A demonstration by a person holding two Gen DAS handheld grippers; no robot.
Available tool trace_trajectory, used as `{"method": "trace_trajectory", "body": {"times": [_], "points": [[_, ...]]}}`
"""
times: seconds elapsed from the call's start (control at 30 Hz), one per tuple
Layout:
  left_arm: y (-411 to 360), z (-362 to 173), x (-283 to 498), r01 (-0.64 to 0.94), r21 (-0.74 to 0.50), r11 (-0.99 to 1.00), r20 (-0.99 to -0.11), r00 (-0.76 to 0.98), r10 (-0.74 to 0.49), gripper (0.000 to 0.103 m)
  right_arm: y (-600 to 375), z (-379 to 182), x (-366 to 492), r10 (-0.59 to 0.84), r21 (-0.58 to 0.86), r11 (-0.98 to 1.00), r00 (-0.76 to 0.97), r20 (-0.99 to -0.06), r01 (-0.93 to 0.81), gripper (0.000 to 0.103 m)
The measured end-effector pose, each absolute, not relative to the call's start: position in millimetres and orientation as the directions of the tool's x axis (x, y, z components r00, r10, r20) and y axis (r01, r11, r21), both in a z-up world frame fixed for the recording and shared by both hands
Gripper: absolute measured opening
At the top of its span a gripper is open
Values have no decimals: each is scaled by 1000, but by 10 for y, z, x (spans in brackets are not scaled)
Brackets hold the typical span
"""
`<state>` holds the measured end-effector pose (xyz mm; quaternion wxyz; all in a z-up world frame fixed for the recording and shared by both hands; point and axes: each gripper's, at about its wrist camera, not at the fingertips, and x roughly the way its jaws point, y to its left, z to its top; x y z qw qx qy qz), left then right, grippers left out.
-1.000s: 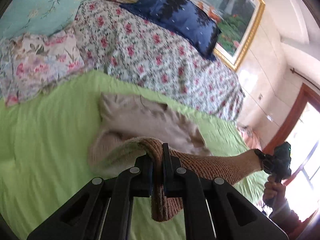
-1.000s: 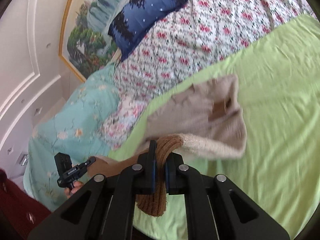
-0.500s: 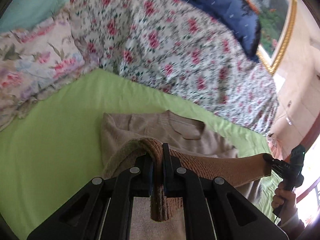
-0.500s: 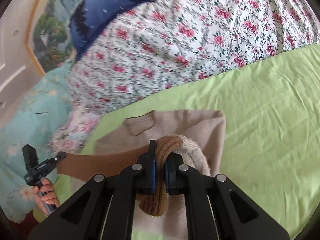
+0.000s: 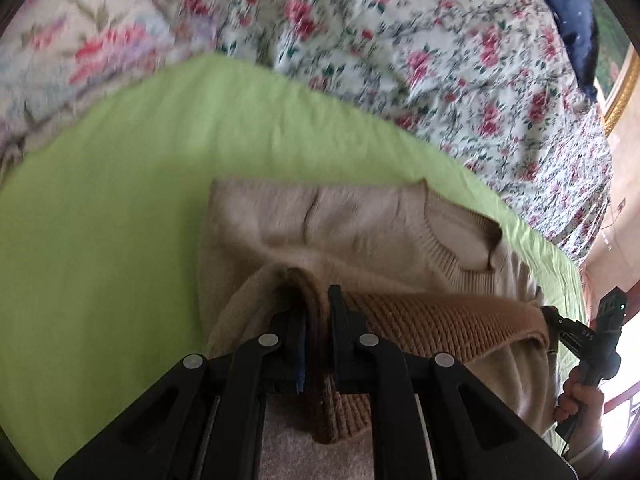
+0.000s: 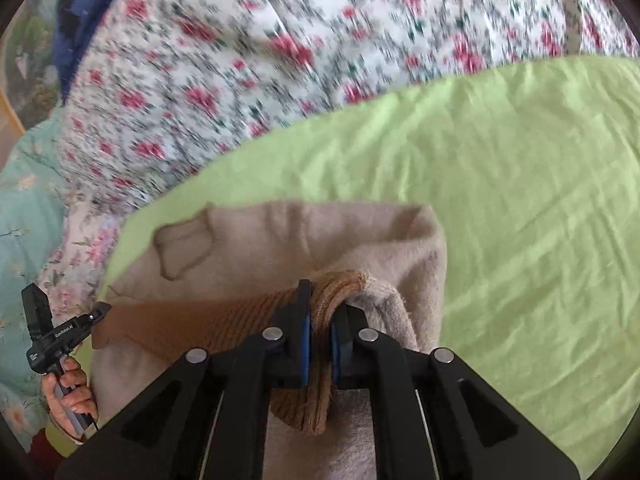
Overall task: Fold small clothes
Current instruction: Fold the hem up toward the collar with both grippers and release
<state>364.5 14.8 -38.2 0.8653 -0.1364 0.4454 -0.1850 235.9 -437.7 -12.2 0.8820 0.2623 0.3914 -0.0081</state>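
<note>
A beige knit sweater (image 5: 320,224) lies on the green sheet (image 5: 100,240), its collar (image 5: 452,248) toward the floral quilt. Its brown ribbed hem (image 5: 440,320) is stretched between both grippers and folded over the body. My left gripper (image 5: 316,320) pinches one end of the hem, and its jaws are opening. In the right wrist view my right gripper (image 6: 320,312) pinches the other end of the hem (image 6: 200,320) above the sweater (image 6: 300,240), and its jaws are opening too. Each view shows the other gripper at the hem's far end (image 5: 560,328) (image 6: 96,312).
A floral quilt (image 5: 400,40) is bunched just beyond the sweater. A dark blue pillow (image 5: 576,12) and a gold picture frame (image 5: 624,88) lie behind it. Green sheet (image 6: 520,200) spreads to the right in the right wrist view. A hand (image 6: 68,392) holds the left gripper's handle.
Both grippers have carried the brown hem forward and down over the sweater toward the collar. The sweater now lies flatter and fills more of both views.
</note>
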Motion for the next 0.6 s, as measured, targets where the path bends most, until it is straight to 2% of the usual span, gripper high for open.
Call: {"method": "trace_trajectory", "body": {"times": [0.03,0.07,0.1,0.17,0.2,0.3,0.4,0.5,0.6], "points": [[161,-365,3583,207,-409,889,-713,536,-452,10,-4390,-121,2323,199,469,854,691,-695,226,12],[166,-337,3499,218,-414,884,-706,536,-463,15,-4402,-80,2256,198,478,848,699,-687,230,14],[156,-299,3388,236,-415,879,-699,536,-474,22,-4406,-9,2163,186,479,847,714,-674,231,20],[86,-235,3147,272,-398,876,-692,538,-482,26,-4376,158,1958,136,452,862,754,-643,230,36],[37,-219,3017,297,-405,864,-683,530,-503,28,-4319,260,1839,116,439,871,777,-619,219,39],[-213,-268,2761,367,-436,822,-679,465,-568,29,-4002,365,1671,195,440,892,787,-585,106,39],[-586,-385,2690,427,-362,829,-734,417,-536,28,-3506,202,1789,365,431,899,676,-640,-78,39],[-660,-421,2845,432,-320,844,-750,428,-503,28,-3251,1,1984,333,326,937,594,-732,-124,39],[-437,-371,3220,338,-297,893,-760,483,-436,25,-3447,-82,2169,232,277,961,603,-763,-20,39]]}}
